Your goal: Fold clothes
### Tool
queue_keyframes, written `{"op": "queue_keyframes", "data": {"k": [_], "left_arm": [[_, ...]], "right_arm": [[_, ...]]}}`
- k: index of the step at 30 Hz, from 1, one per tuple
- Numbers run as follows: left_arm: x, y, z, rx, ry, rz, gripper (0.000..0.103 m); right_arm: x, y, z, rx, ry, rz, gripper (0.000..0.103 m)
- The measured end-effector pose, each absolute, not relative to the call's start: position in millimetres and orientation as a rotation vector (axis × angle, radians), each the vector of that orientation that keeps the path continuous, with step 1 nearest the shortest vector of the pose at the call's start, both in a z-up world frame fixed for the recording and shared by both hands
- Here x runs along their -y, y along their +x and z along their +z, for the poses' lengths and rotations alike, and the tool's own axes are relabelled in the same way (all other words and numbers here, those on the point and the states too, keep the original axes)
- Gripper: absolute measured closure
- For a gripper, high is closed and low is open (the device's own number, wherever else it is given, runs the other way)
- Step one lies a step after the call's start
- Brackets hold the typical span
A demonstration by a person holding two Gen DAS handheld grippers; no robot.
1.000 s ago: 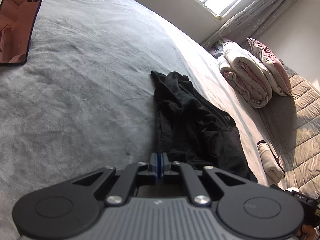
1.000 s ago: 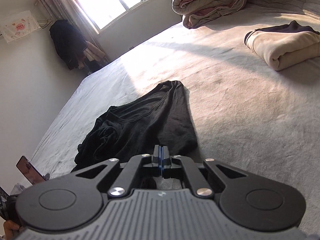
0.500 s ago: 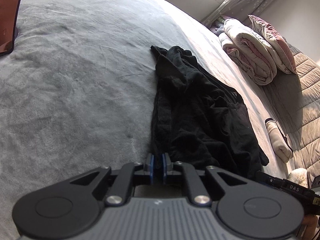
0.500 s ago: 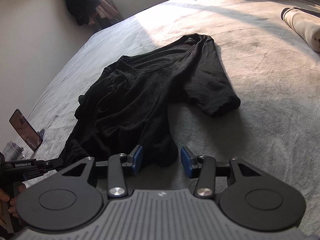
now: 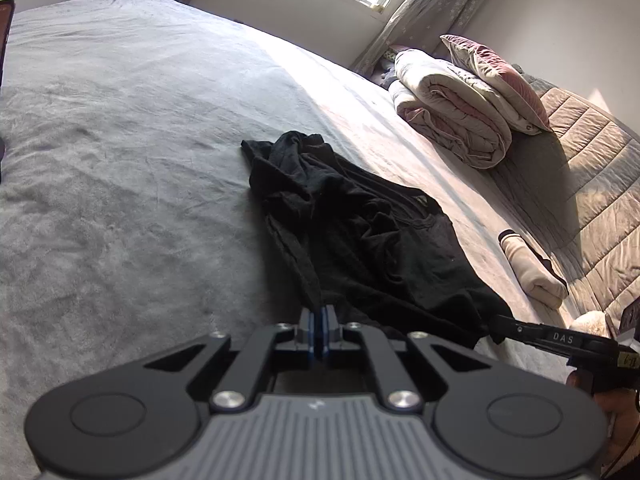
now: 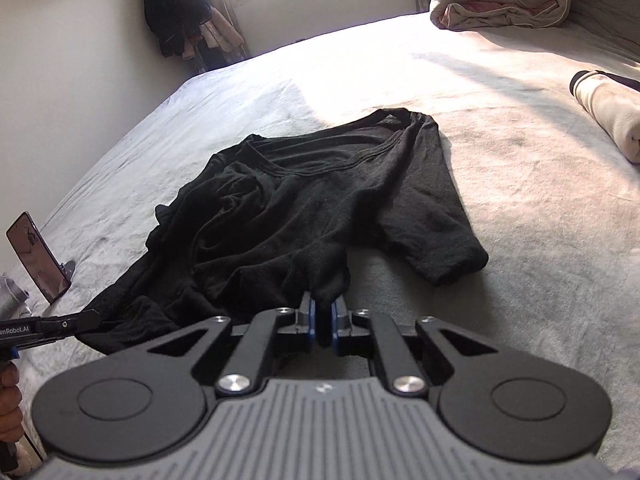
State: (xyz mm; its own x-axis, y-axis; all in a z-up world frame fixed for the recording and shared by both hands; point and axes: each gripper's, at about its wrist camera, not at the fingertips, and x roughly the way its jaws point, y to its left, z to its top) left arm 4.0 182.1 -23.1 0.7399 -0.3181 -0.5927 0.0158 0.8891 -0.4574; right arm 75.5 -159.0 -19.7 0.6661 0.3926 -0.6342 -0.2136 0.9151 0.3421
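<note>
A crumpled black T-shirt (image 5: 360,232) lies on the grey bed (image 5: 120,160); it also shows in the right wrist view (image 6: 300,208). My left gripper (image 5: 319,318) is shut on the shirt's near hem edge, which is drawn taut into its tips. My right gripper (image 6: 323,312) is shut on a bunched fold of the shirt's near edge. One short sleeve (image 6: 444,248) lies flat to the right. Each gripper shows from the side in the other's view, the right one in the left wrist view (image 5: 560,338) and the left one in the right wrist view (image 6: 48,326).
A rolled quilt (image 5: 452,120) and a pink pillow (image 5: 492,68) lie at the bed's far right. A folded cream garment (image 6: 612,120) lies to the right. A phone on a stand (image 6: 36,256) is at the left edge. Dark clothes (image 6: 172,8) hang by the window.
My right gripper was shut, opened half a second ago, and has closed again on a fold of the shirt. My left gripper stayed shut on the hem and lifted slightly.
</note>
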Motion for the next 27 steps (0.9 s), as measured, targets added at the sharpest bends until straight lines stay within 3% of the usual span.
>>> {"op": "queue_keyframes", "data": {"k": [27], "left_arm": [[-142.5,-68.8,20.1,-0.715,-0.399,-0.674,0.1]], "right_arm": [[217.4,42.5,17.6,-0.774,0.374,0.36,0.095]]}}
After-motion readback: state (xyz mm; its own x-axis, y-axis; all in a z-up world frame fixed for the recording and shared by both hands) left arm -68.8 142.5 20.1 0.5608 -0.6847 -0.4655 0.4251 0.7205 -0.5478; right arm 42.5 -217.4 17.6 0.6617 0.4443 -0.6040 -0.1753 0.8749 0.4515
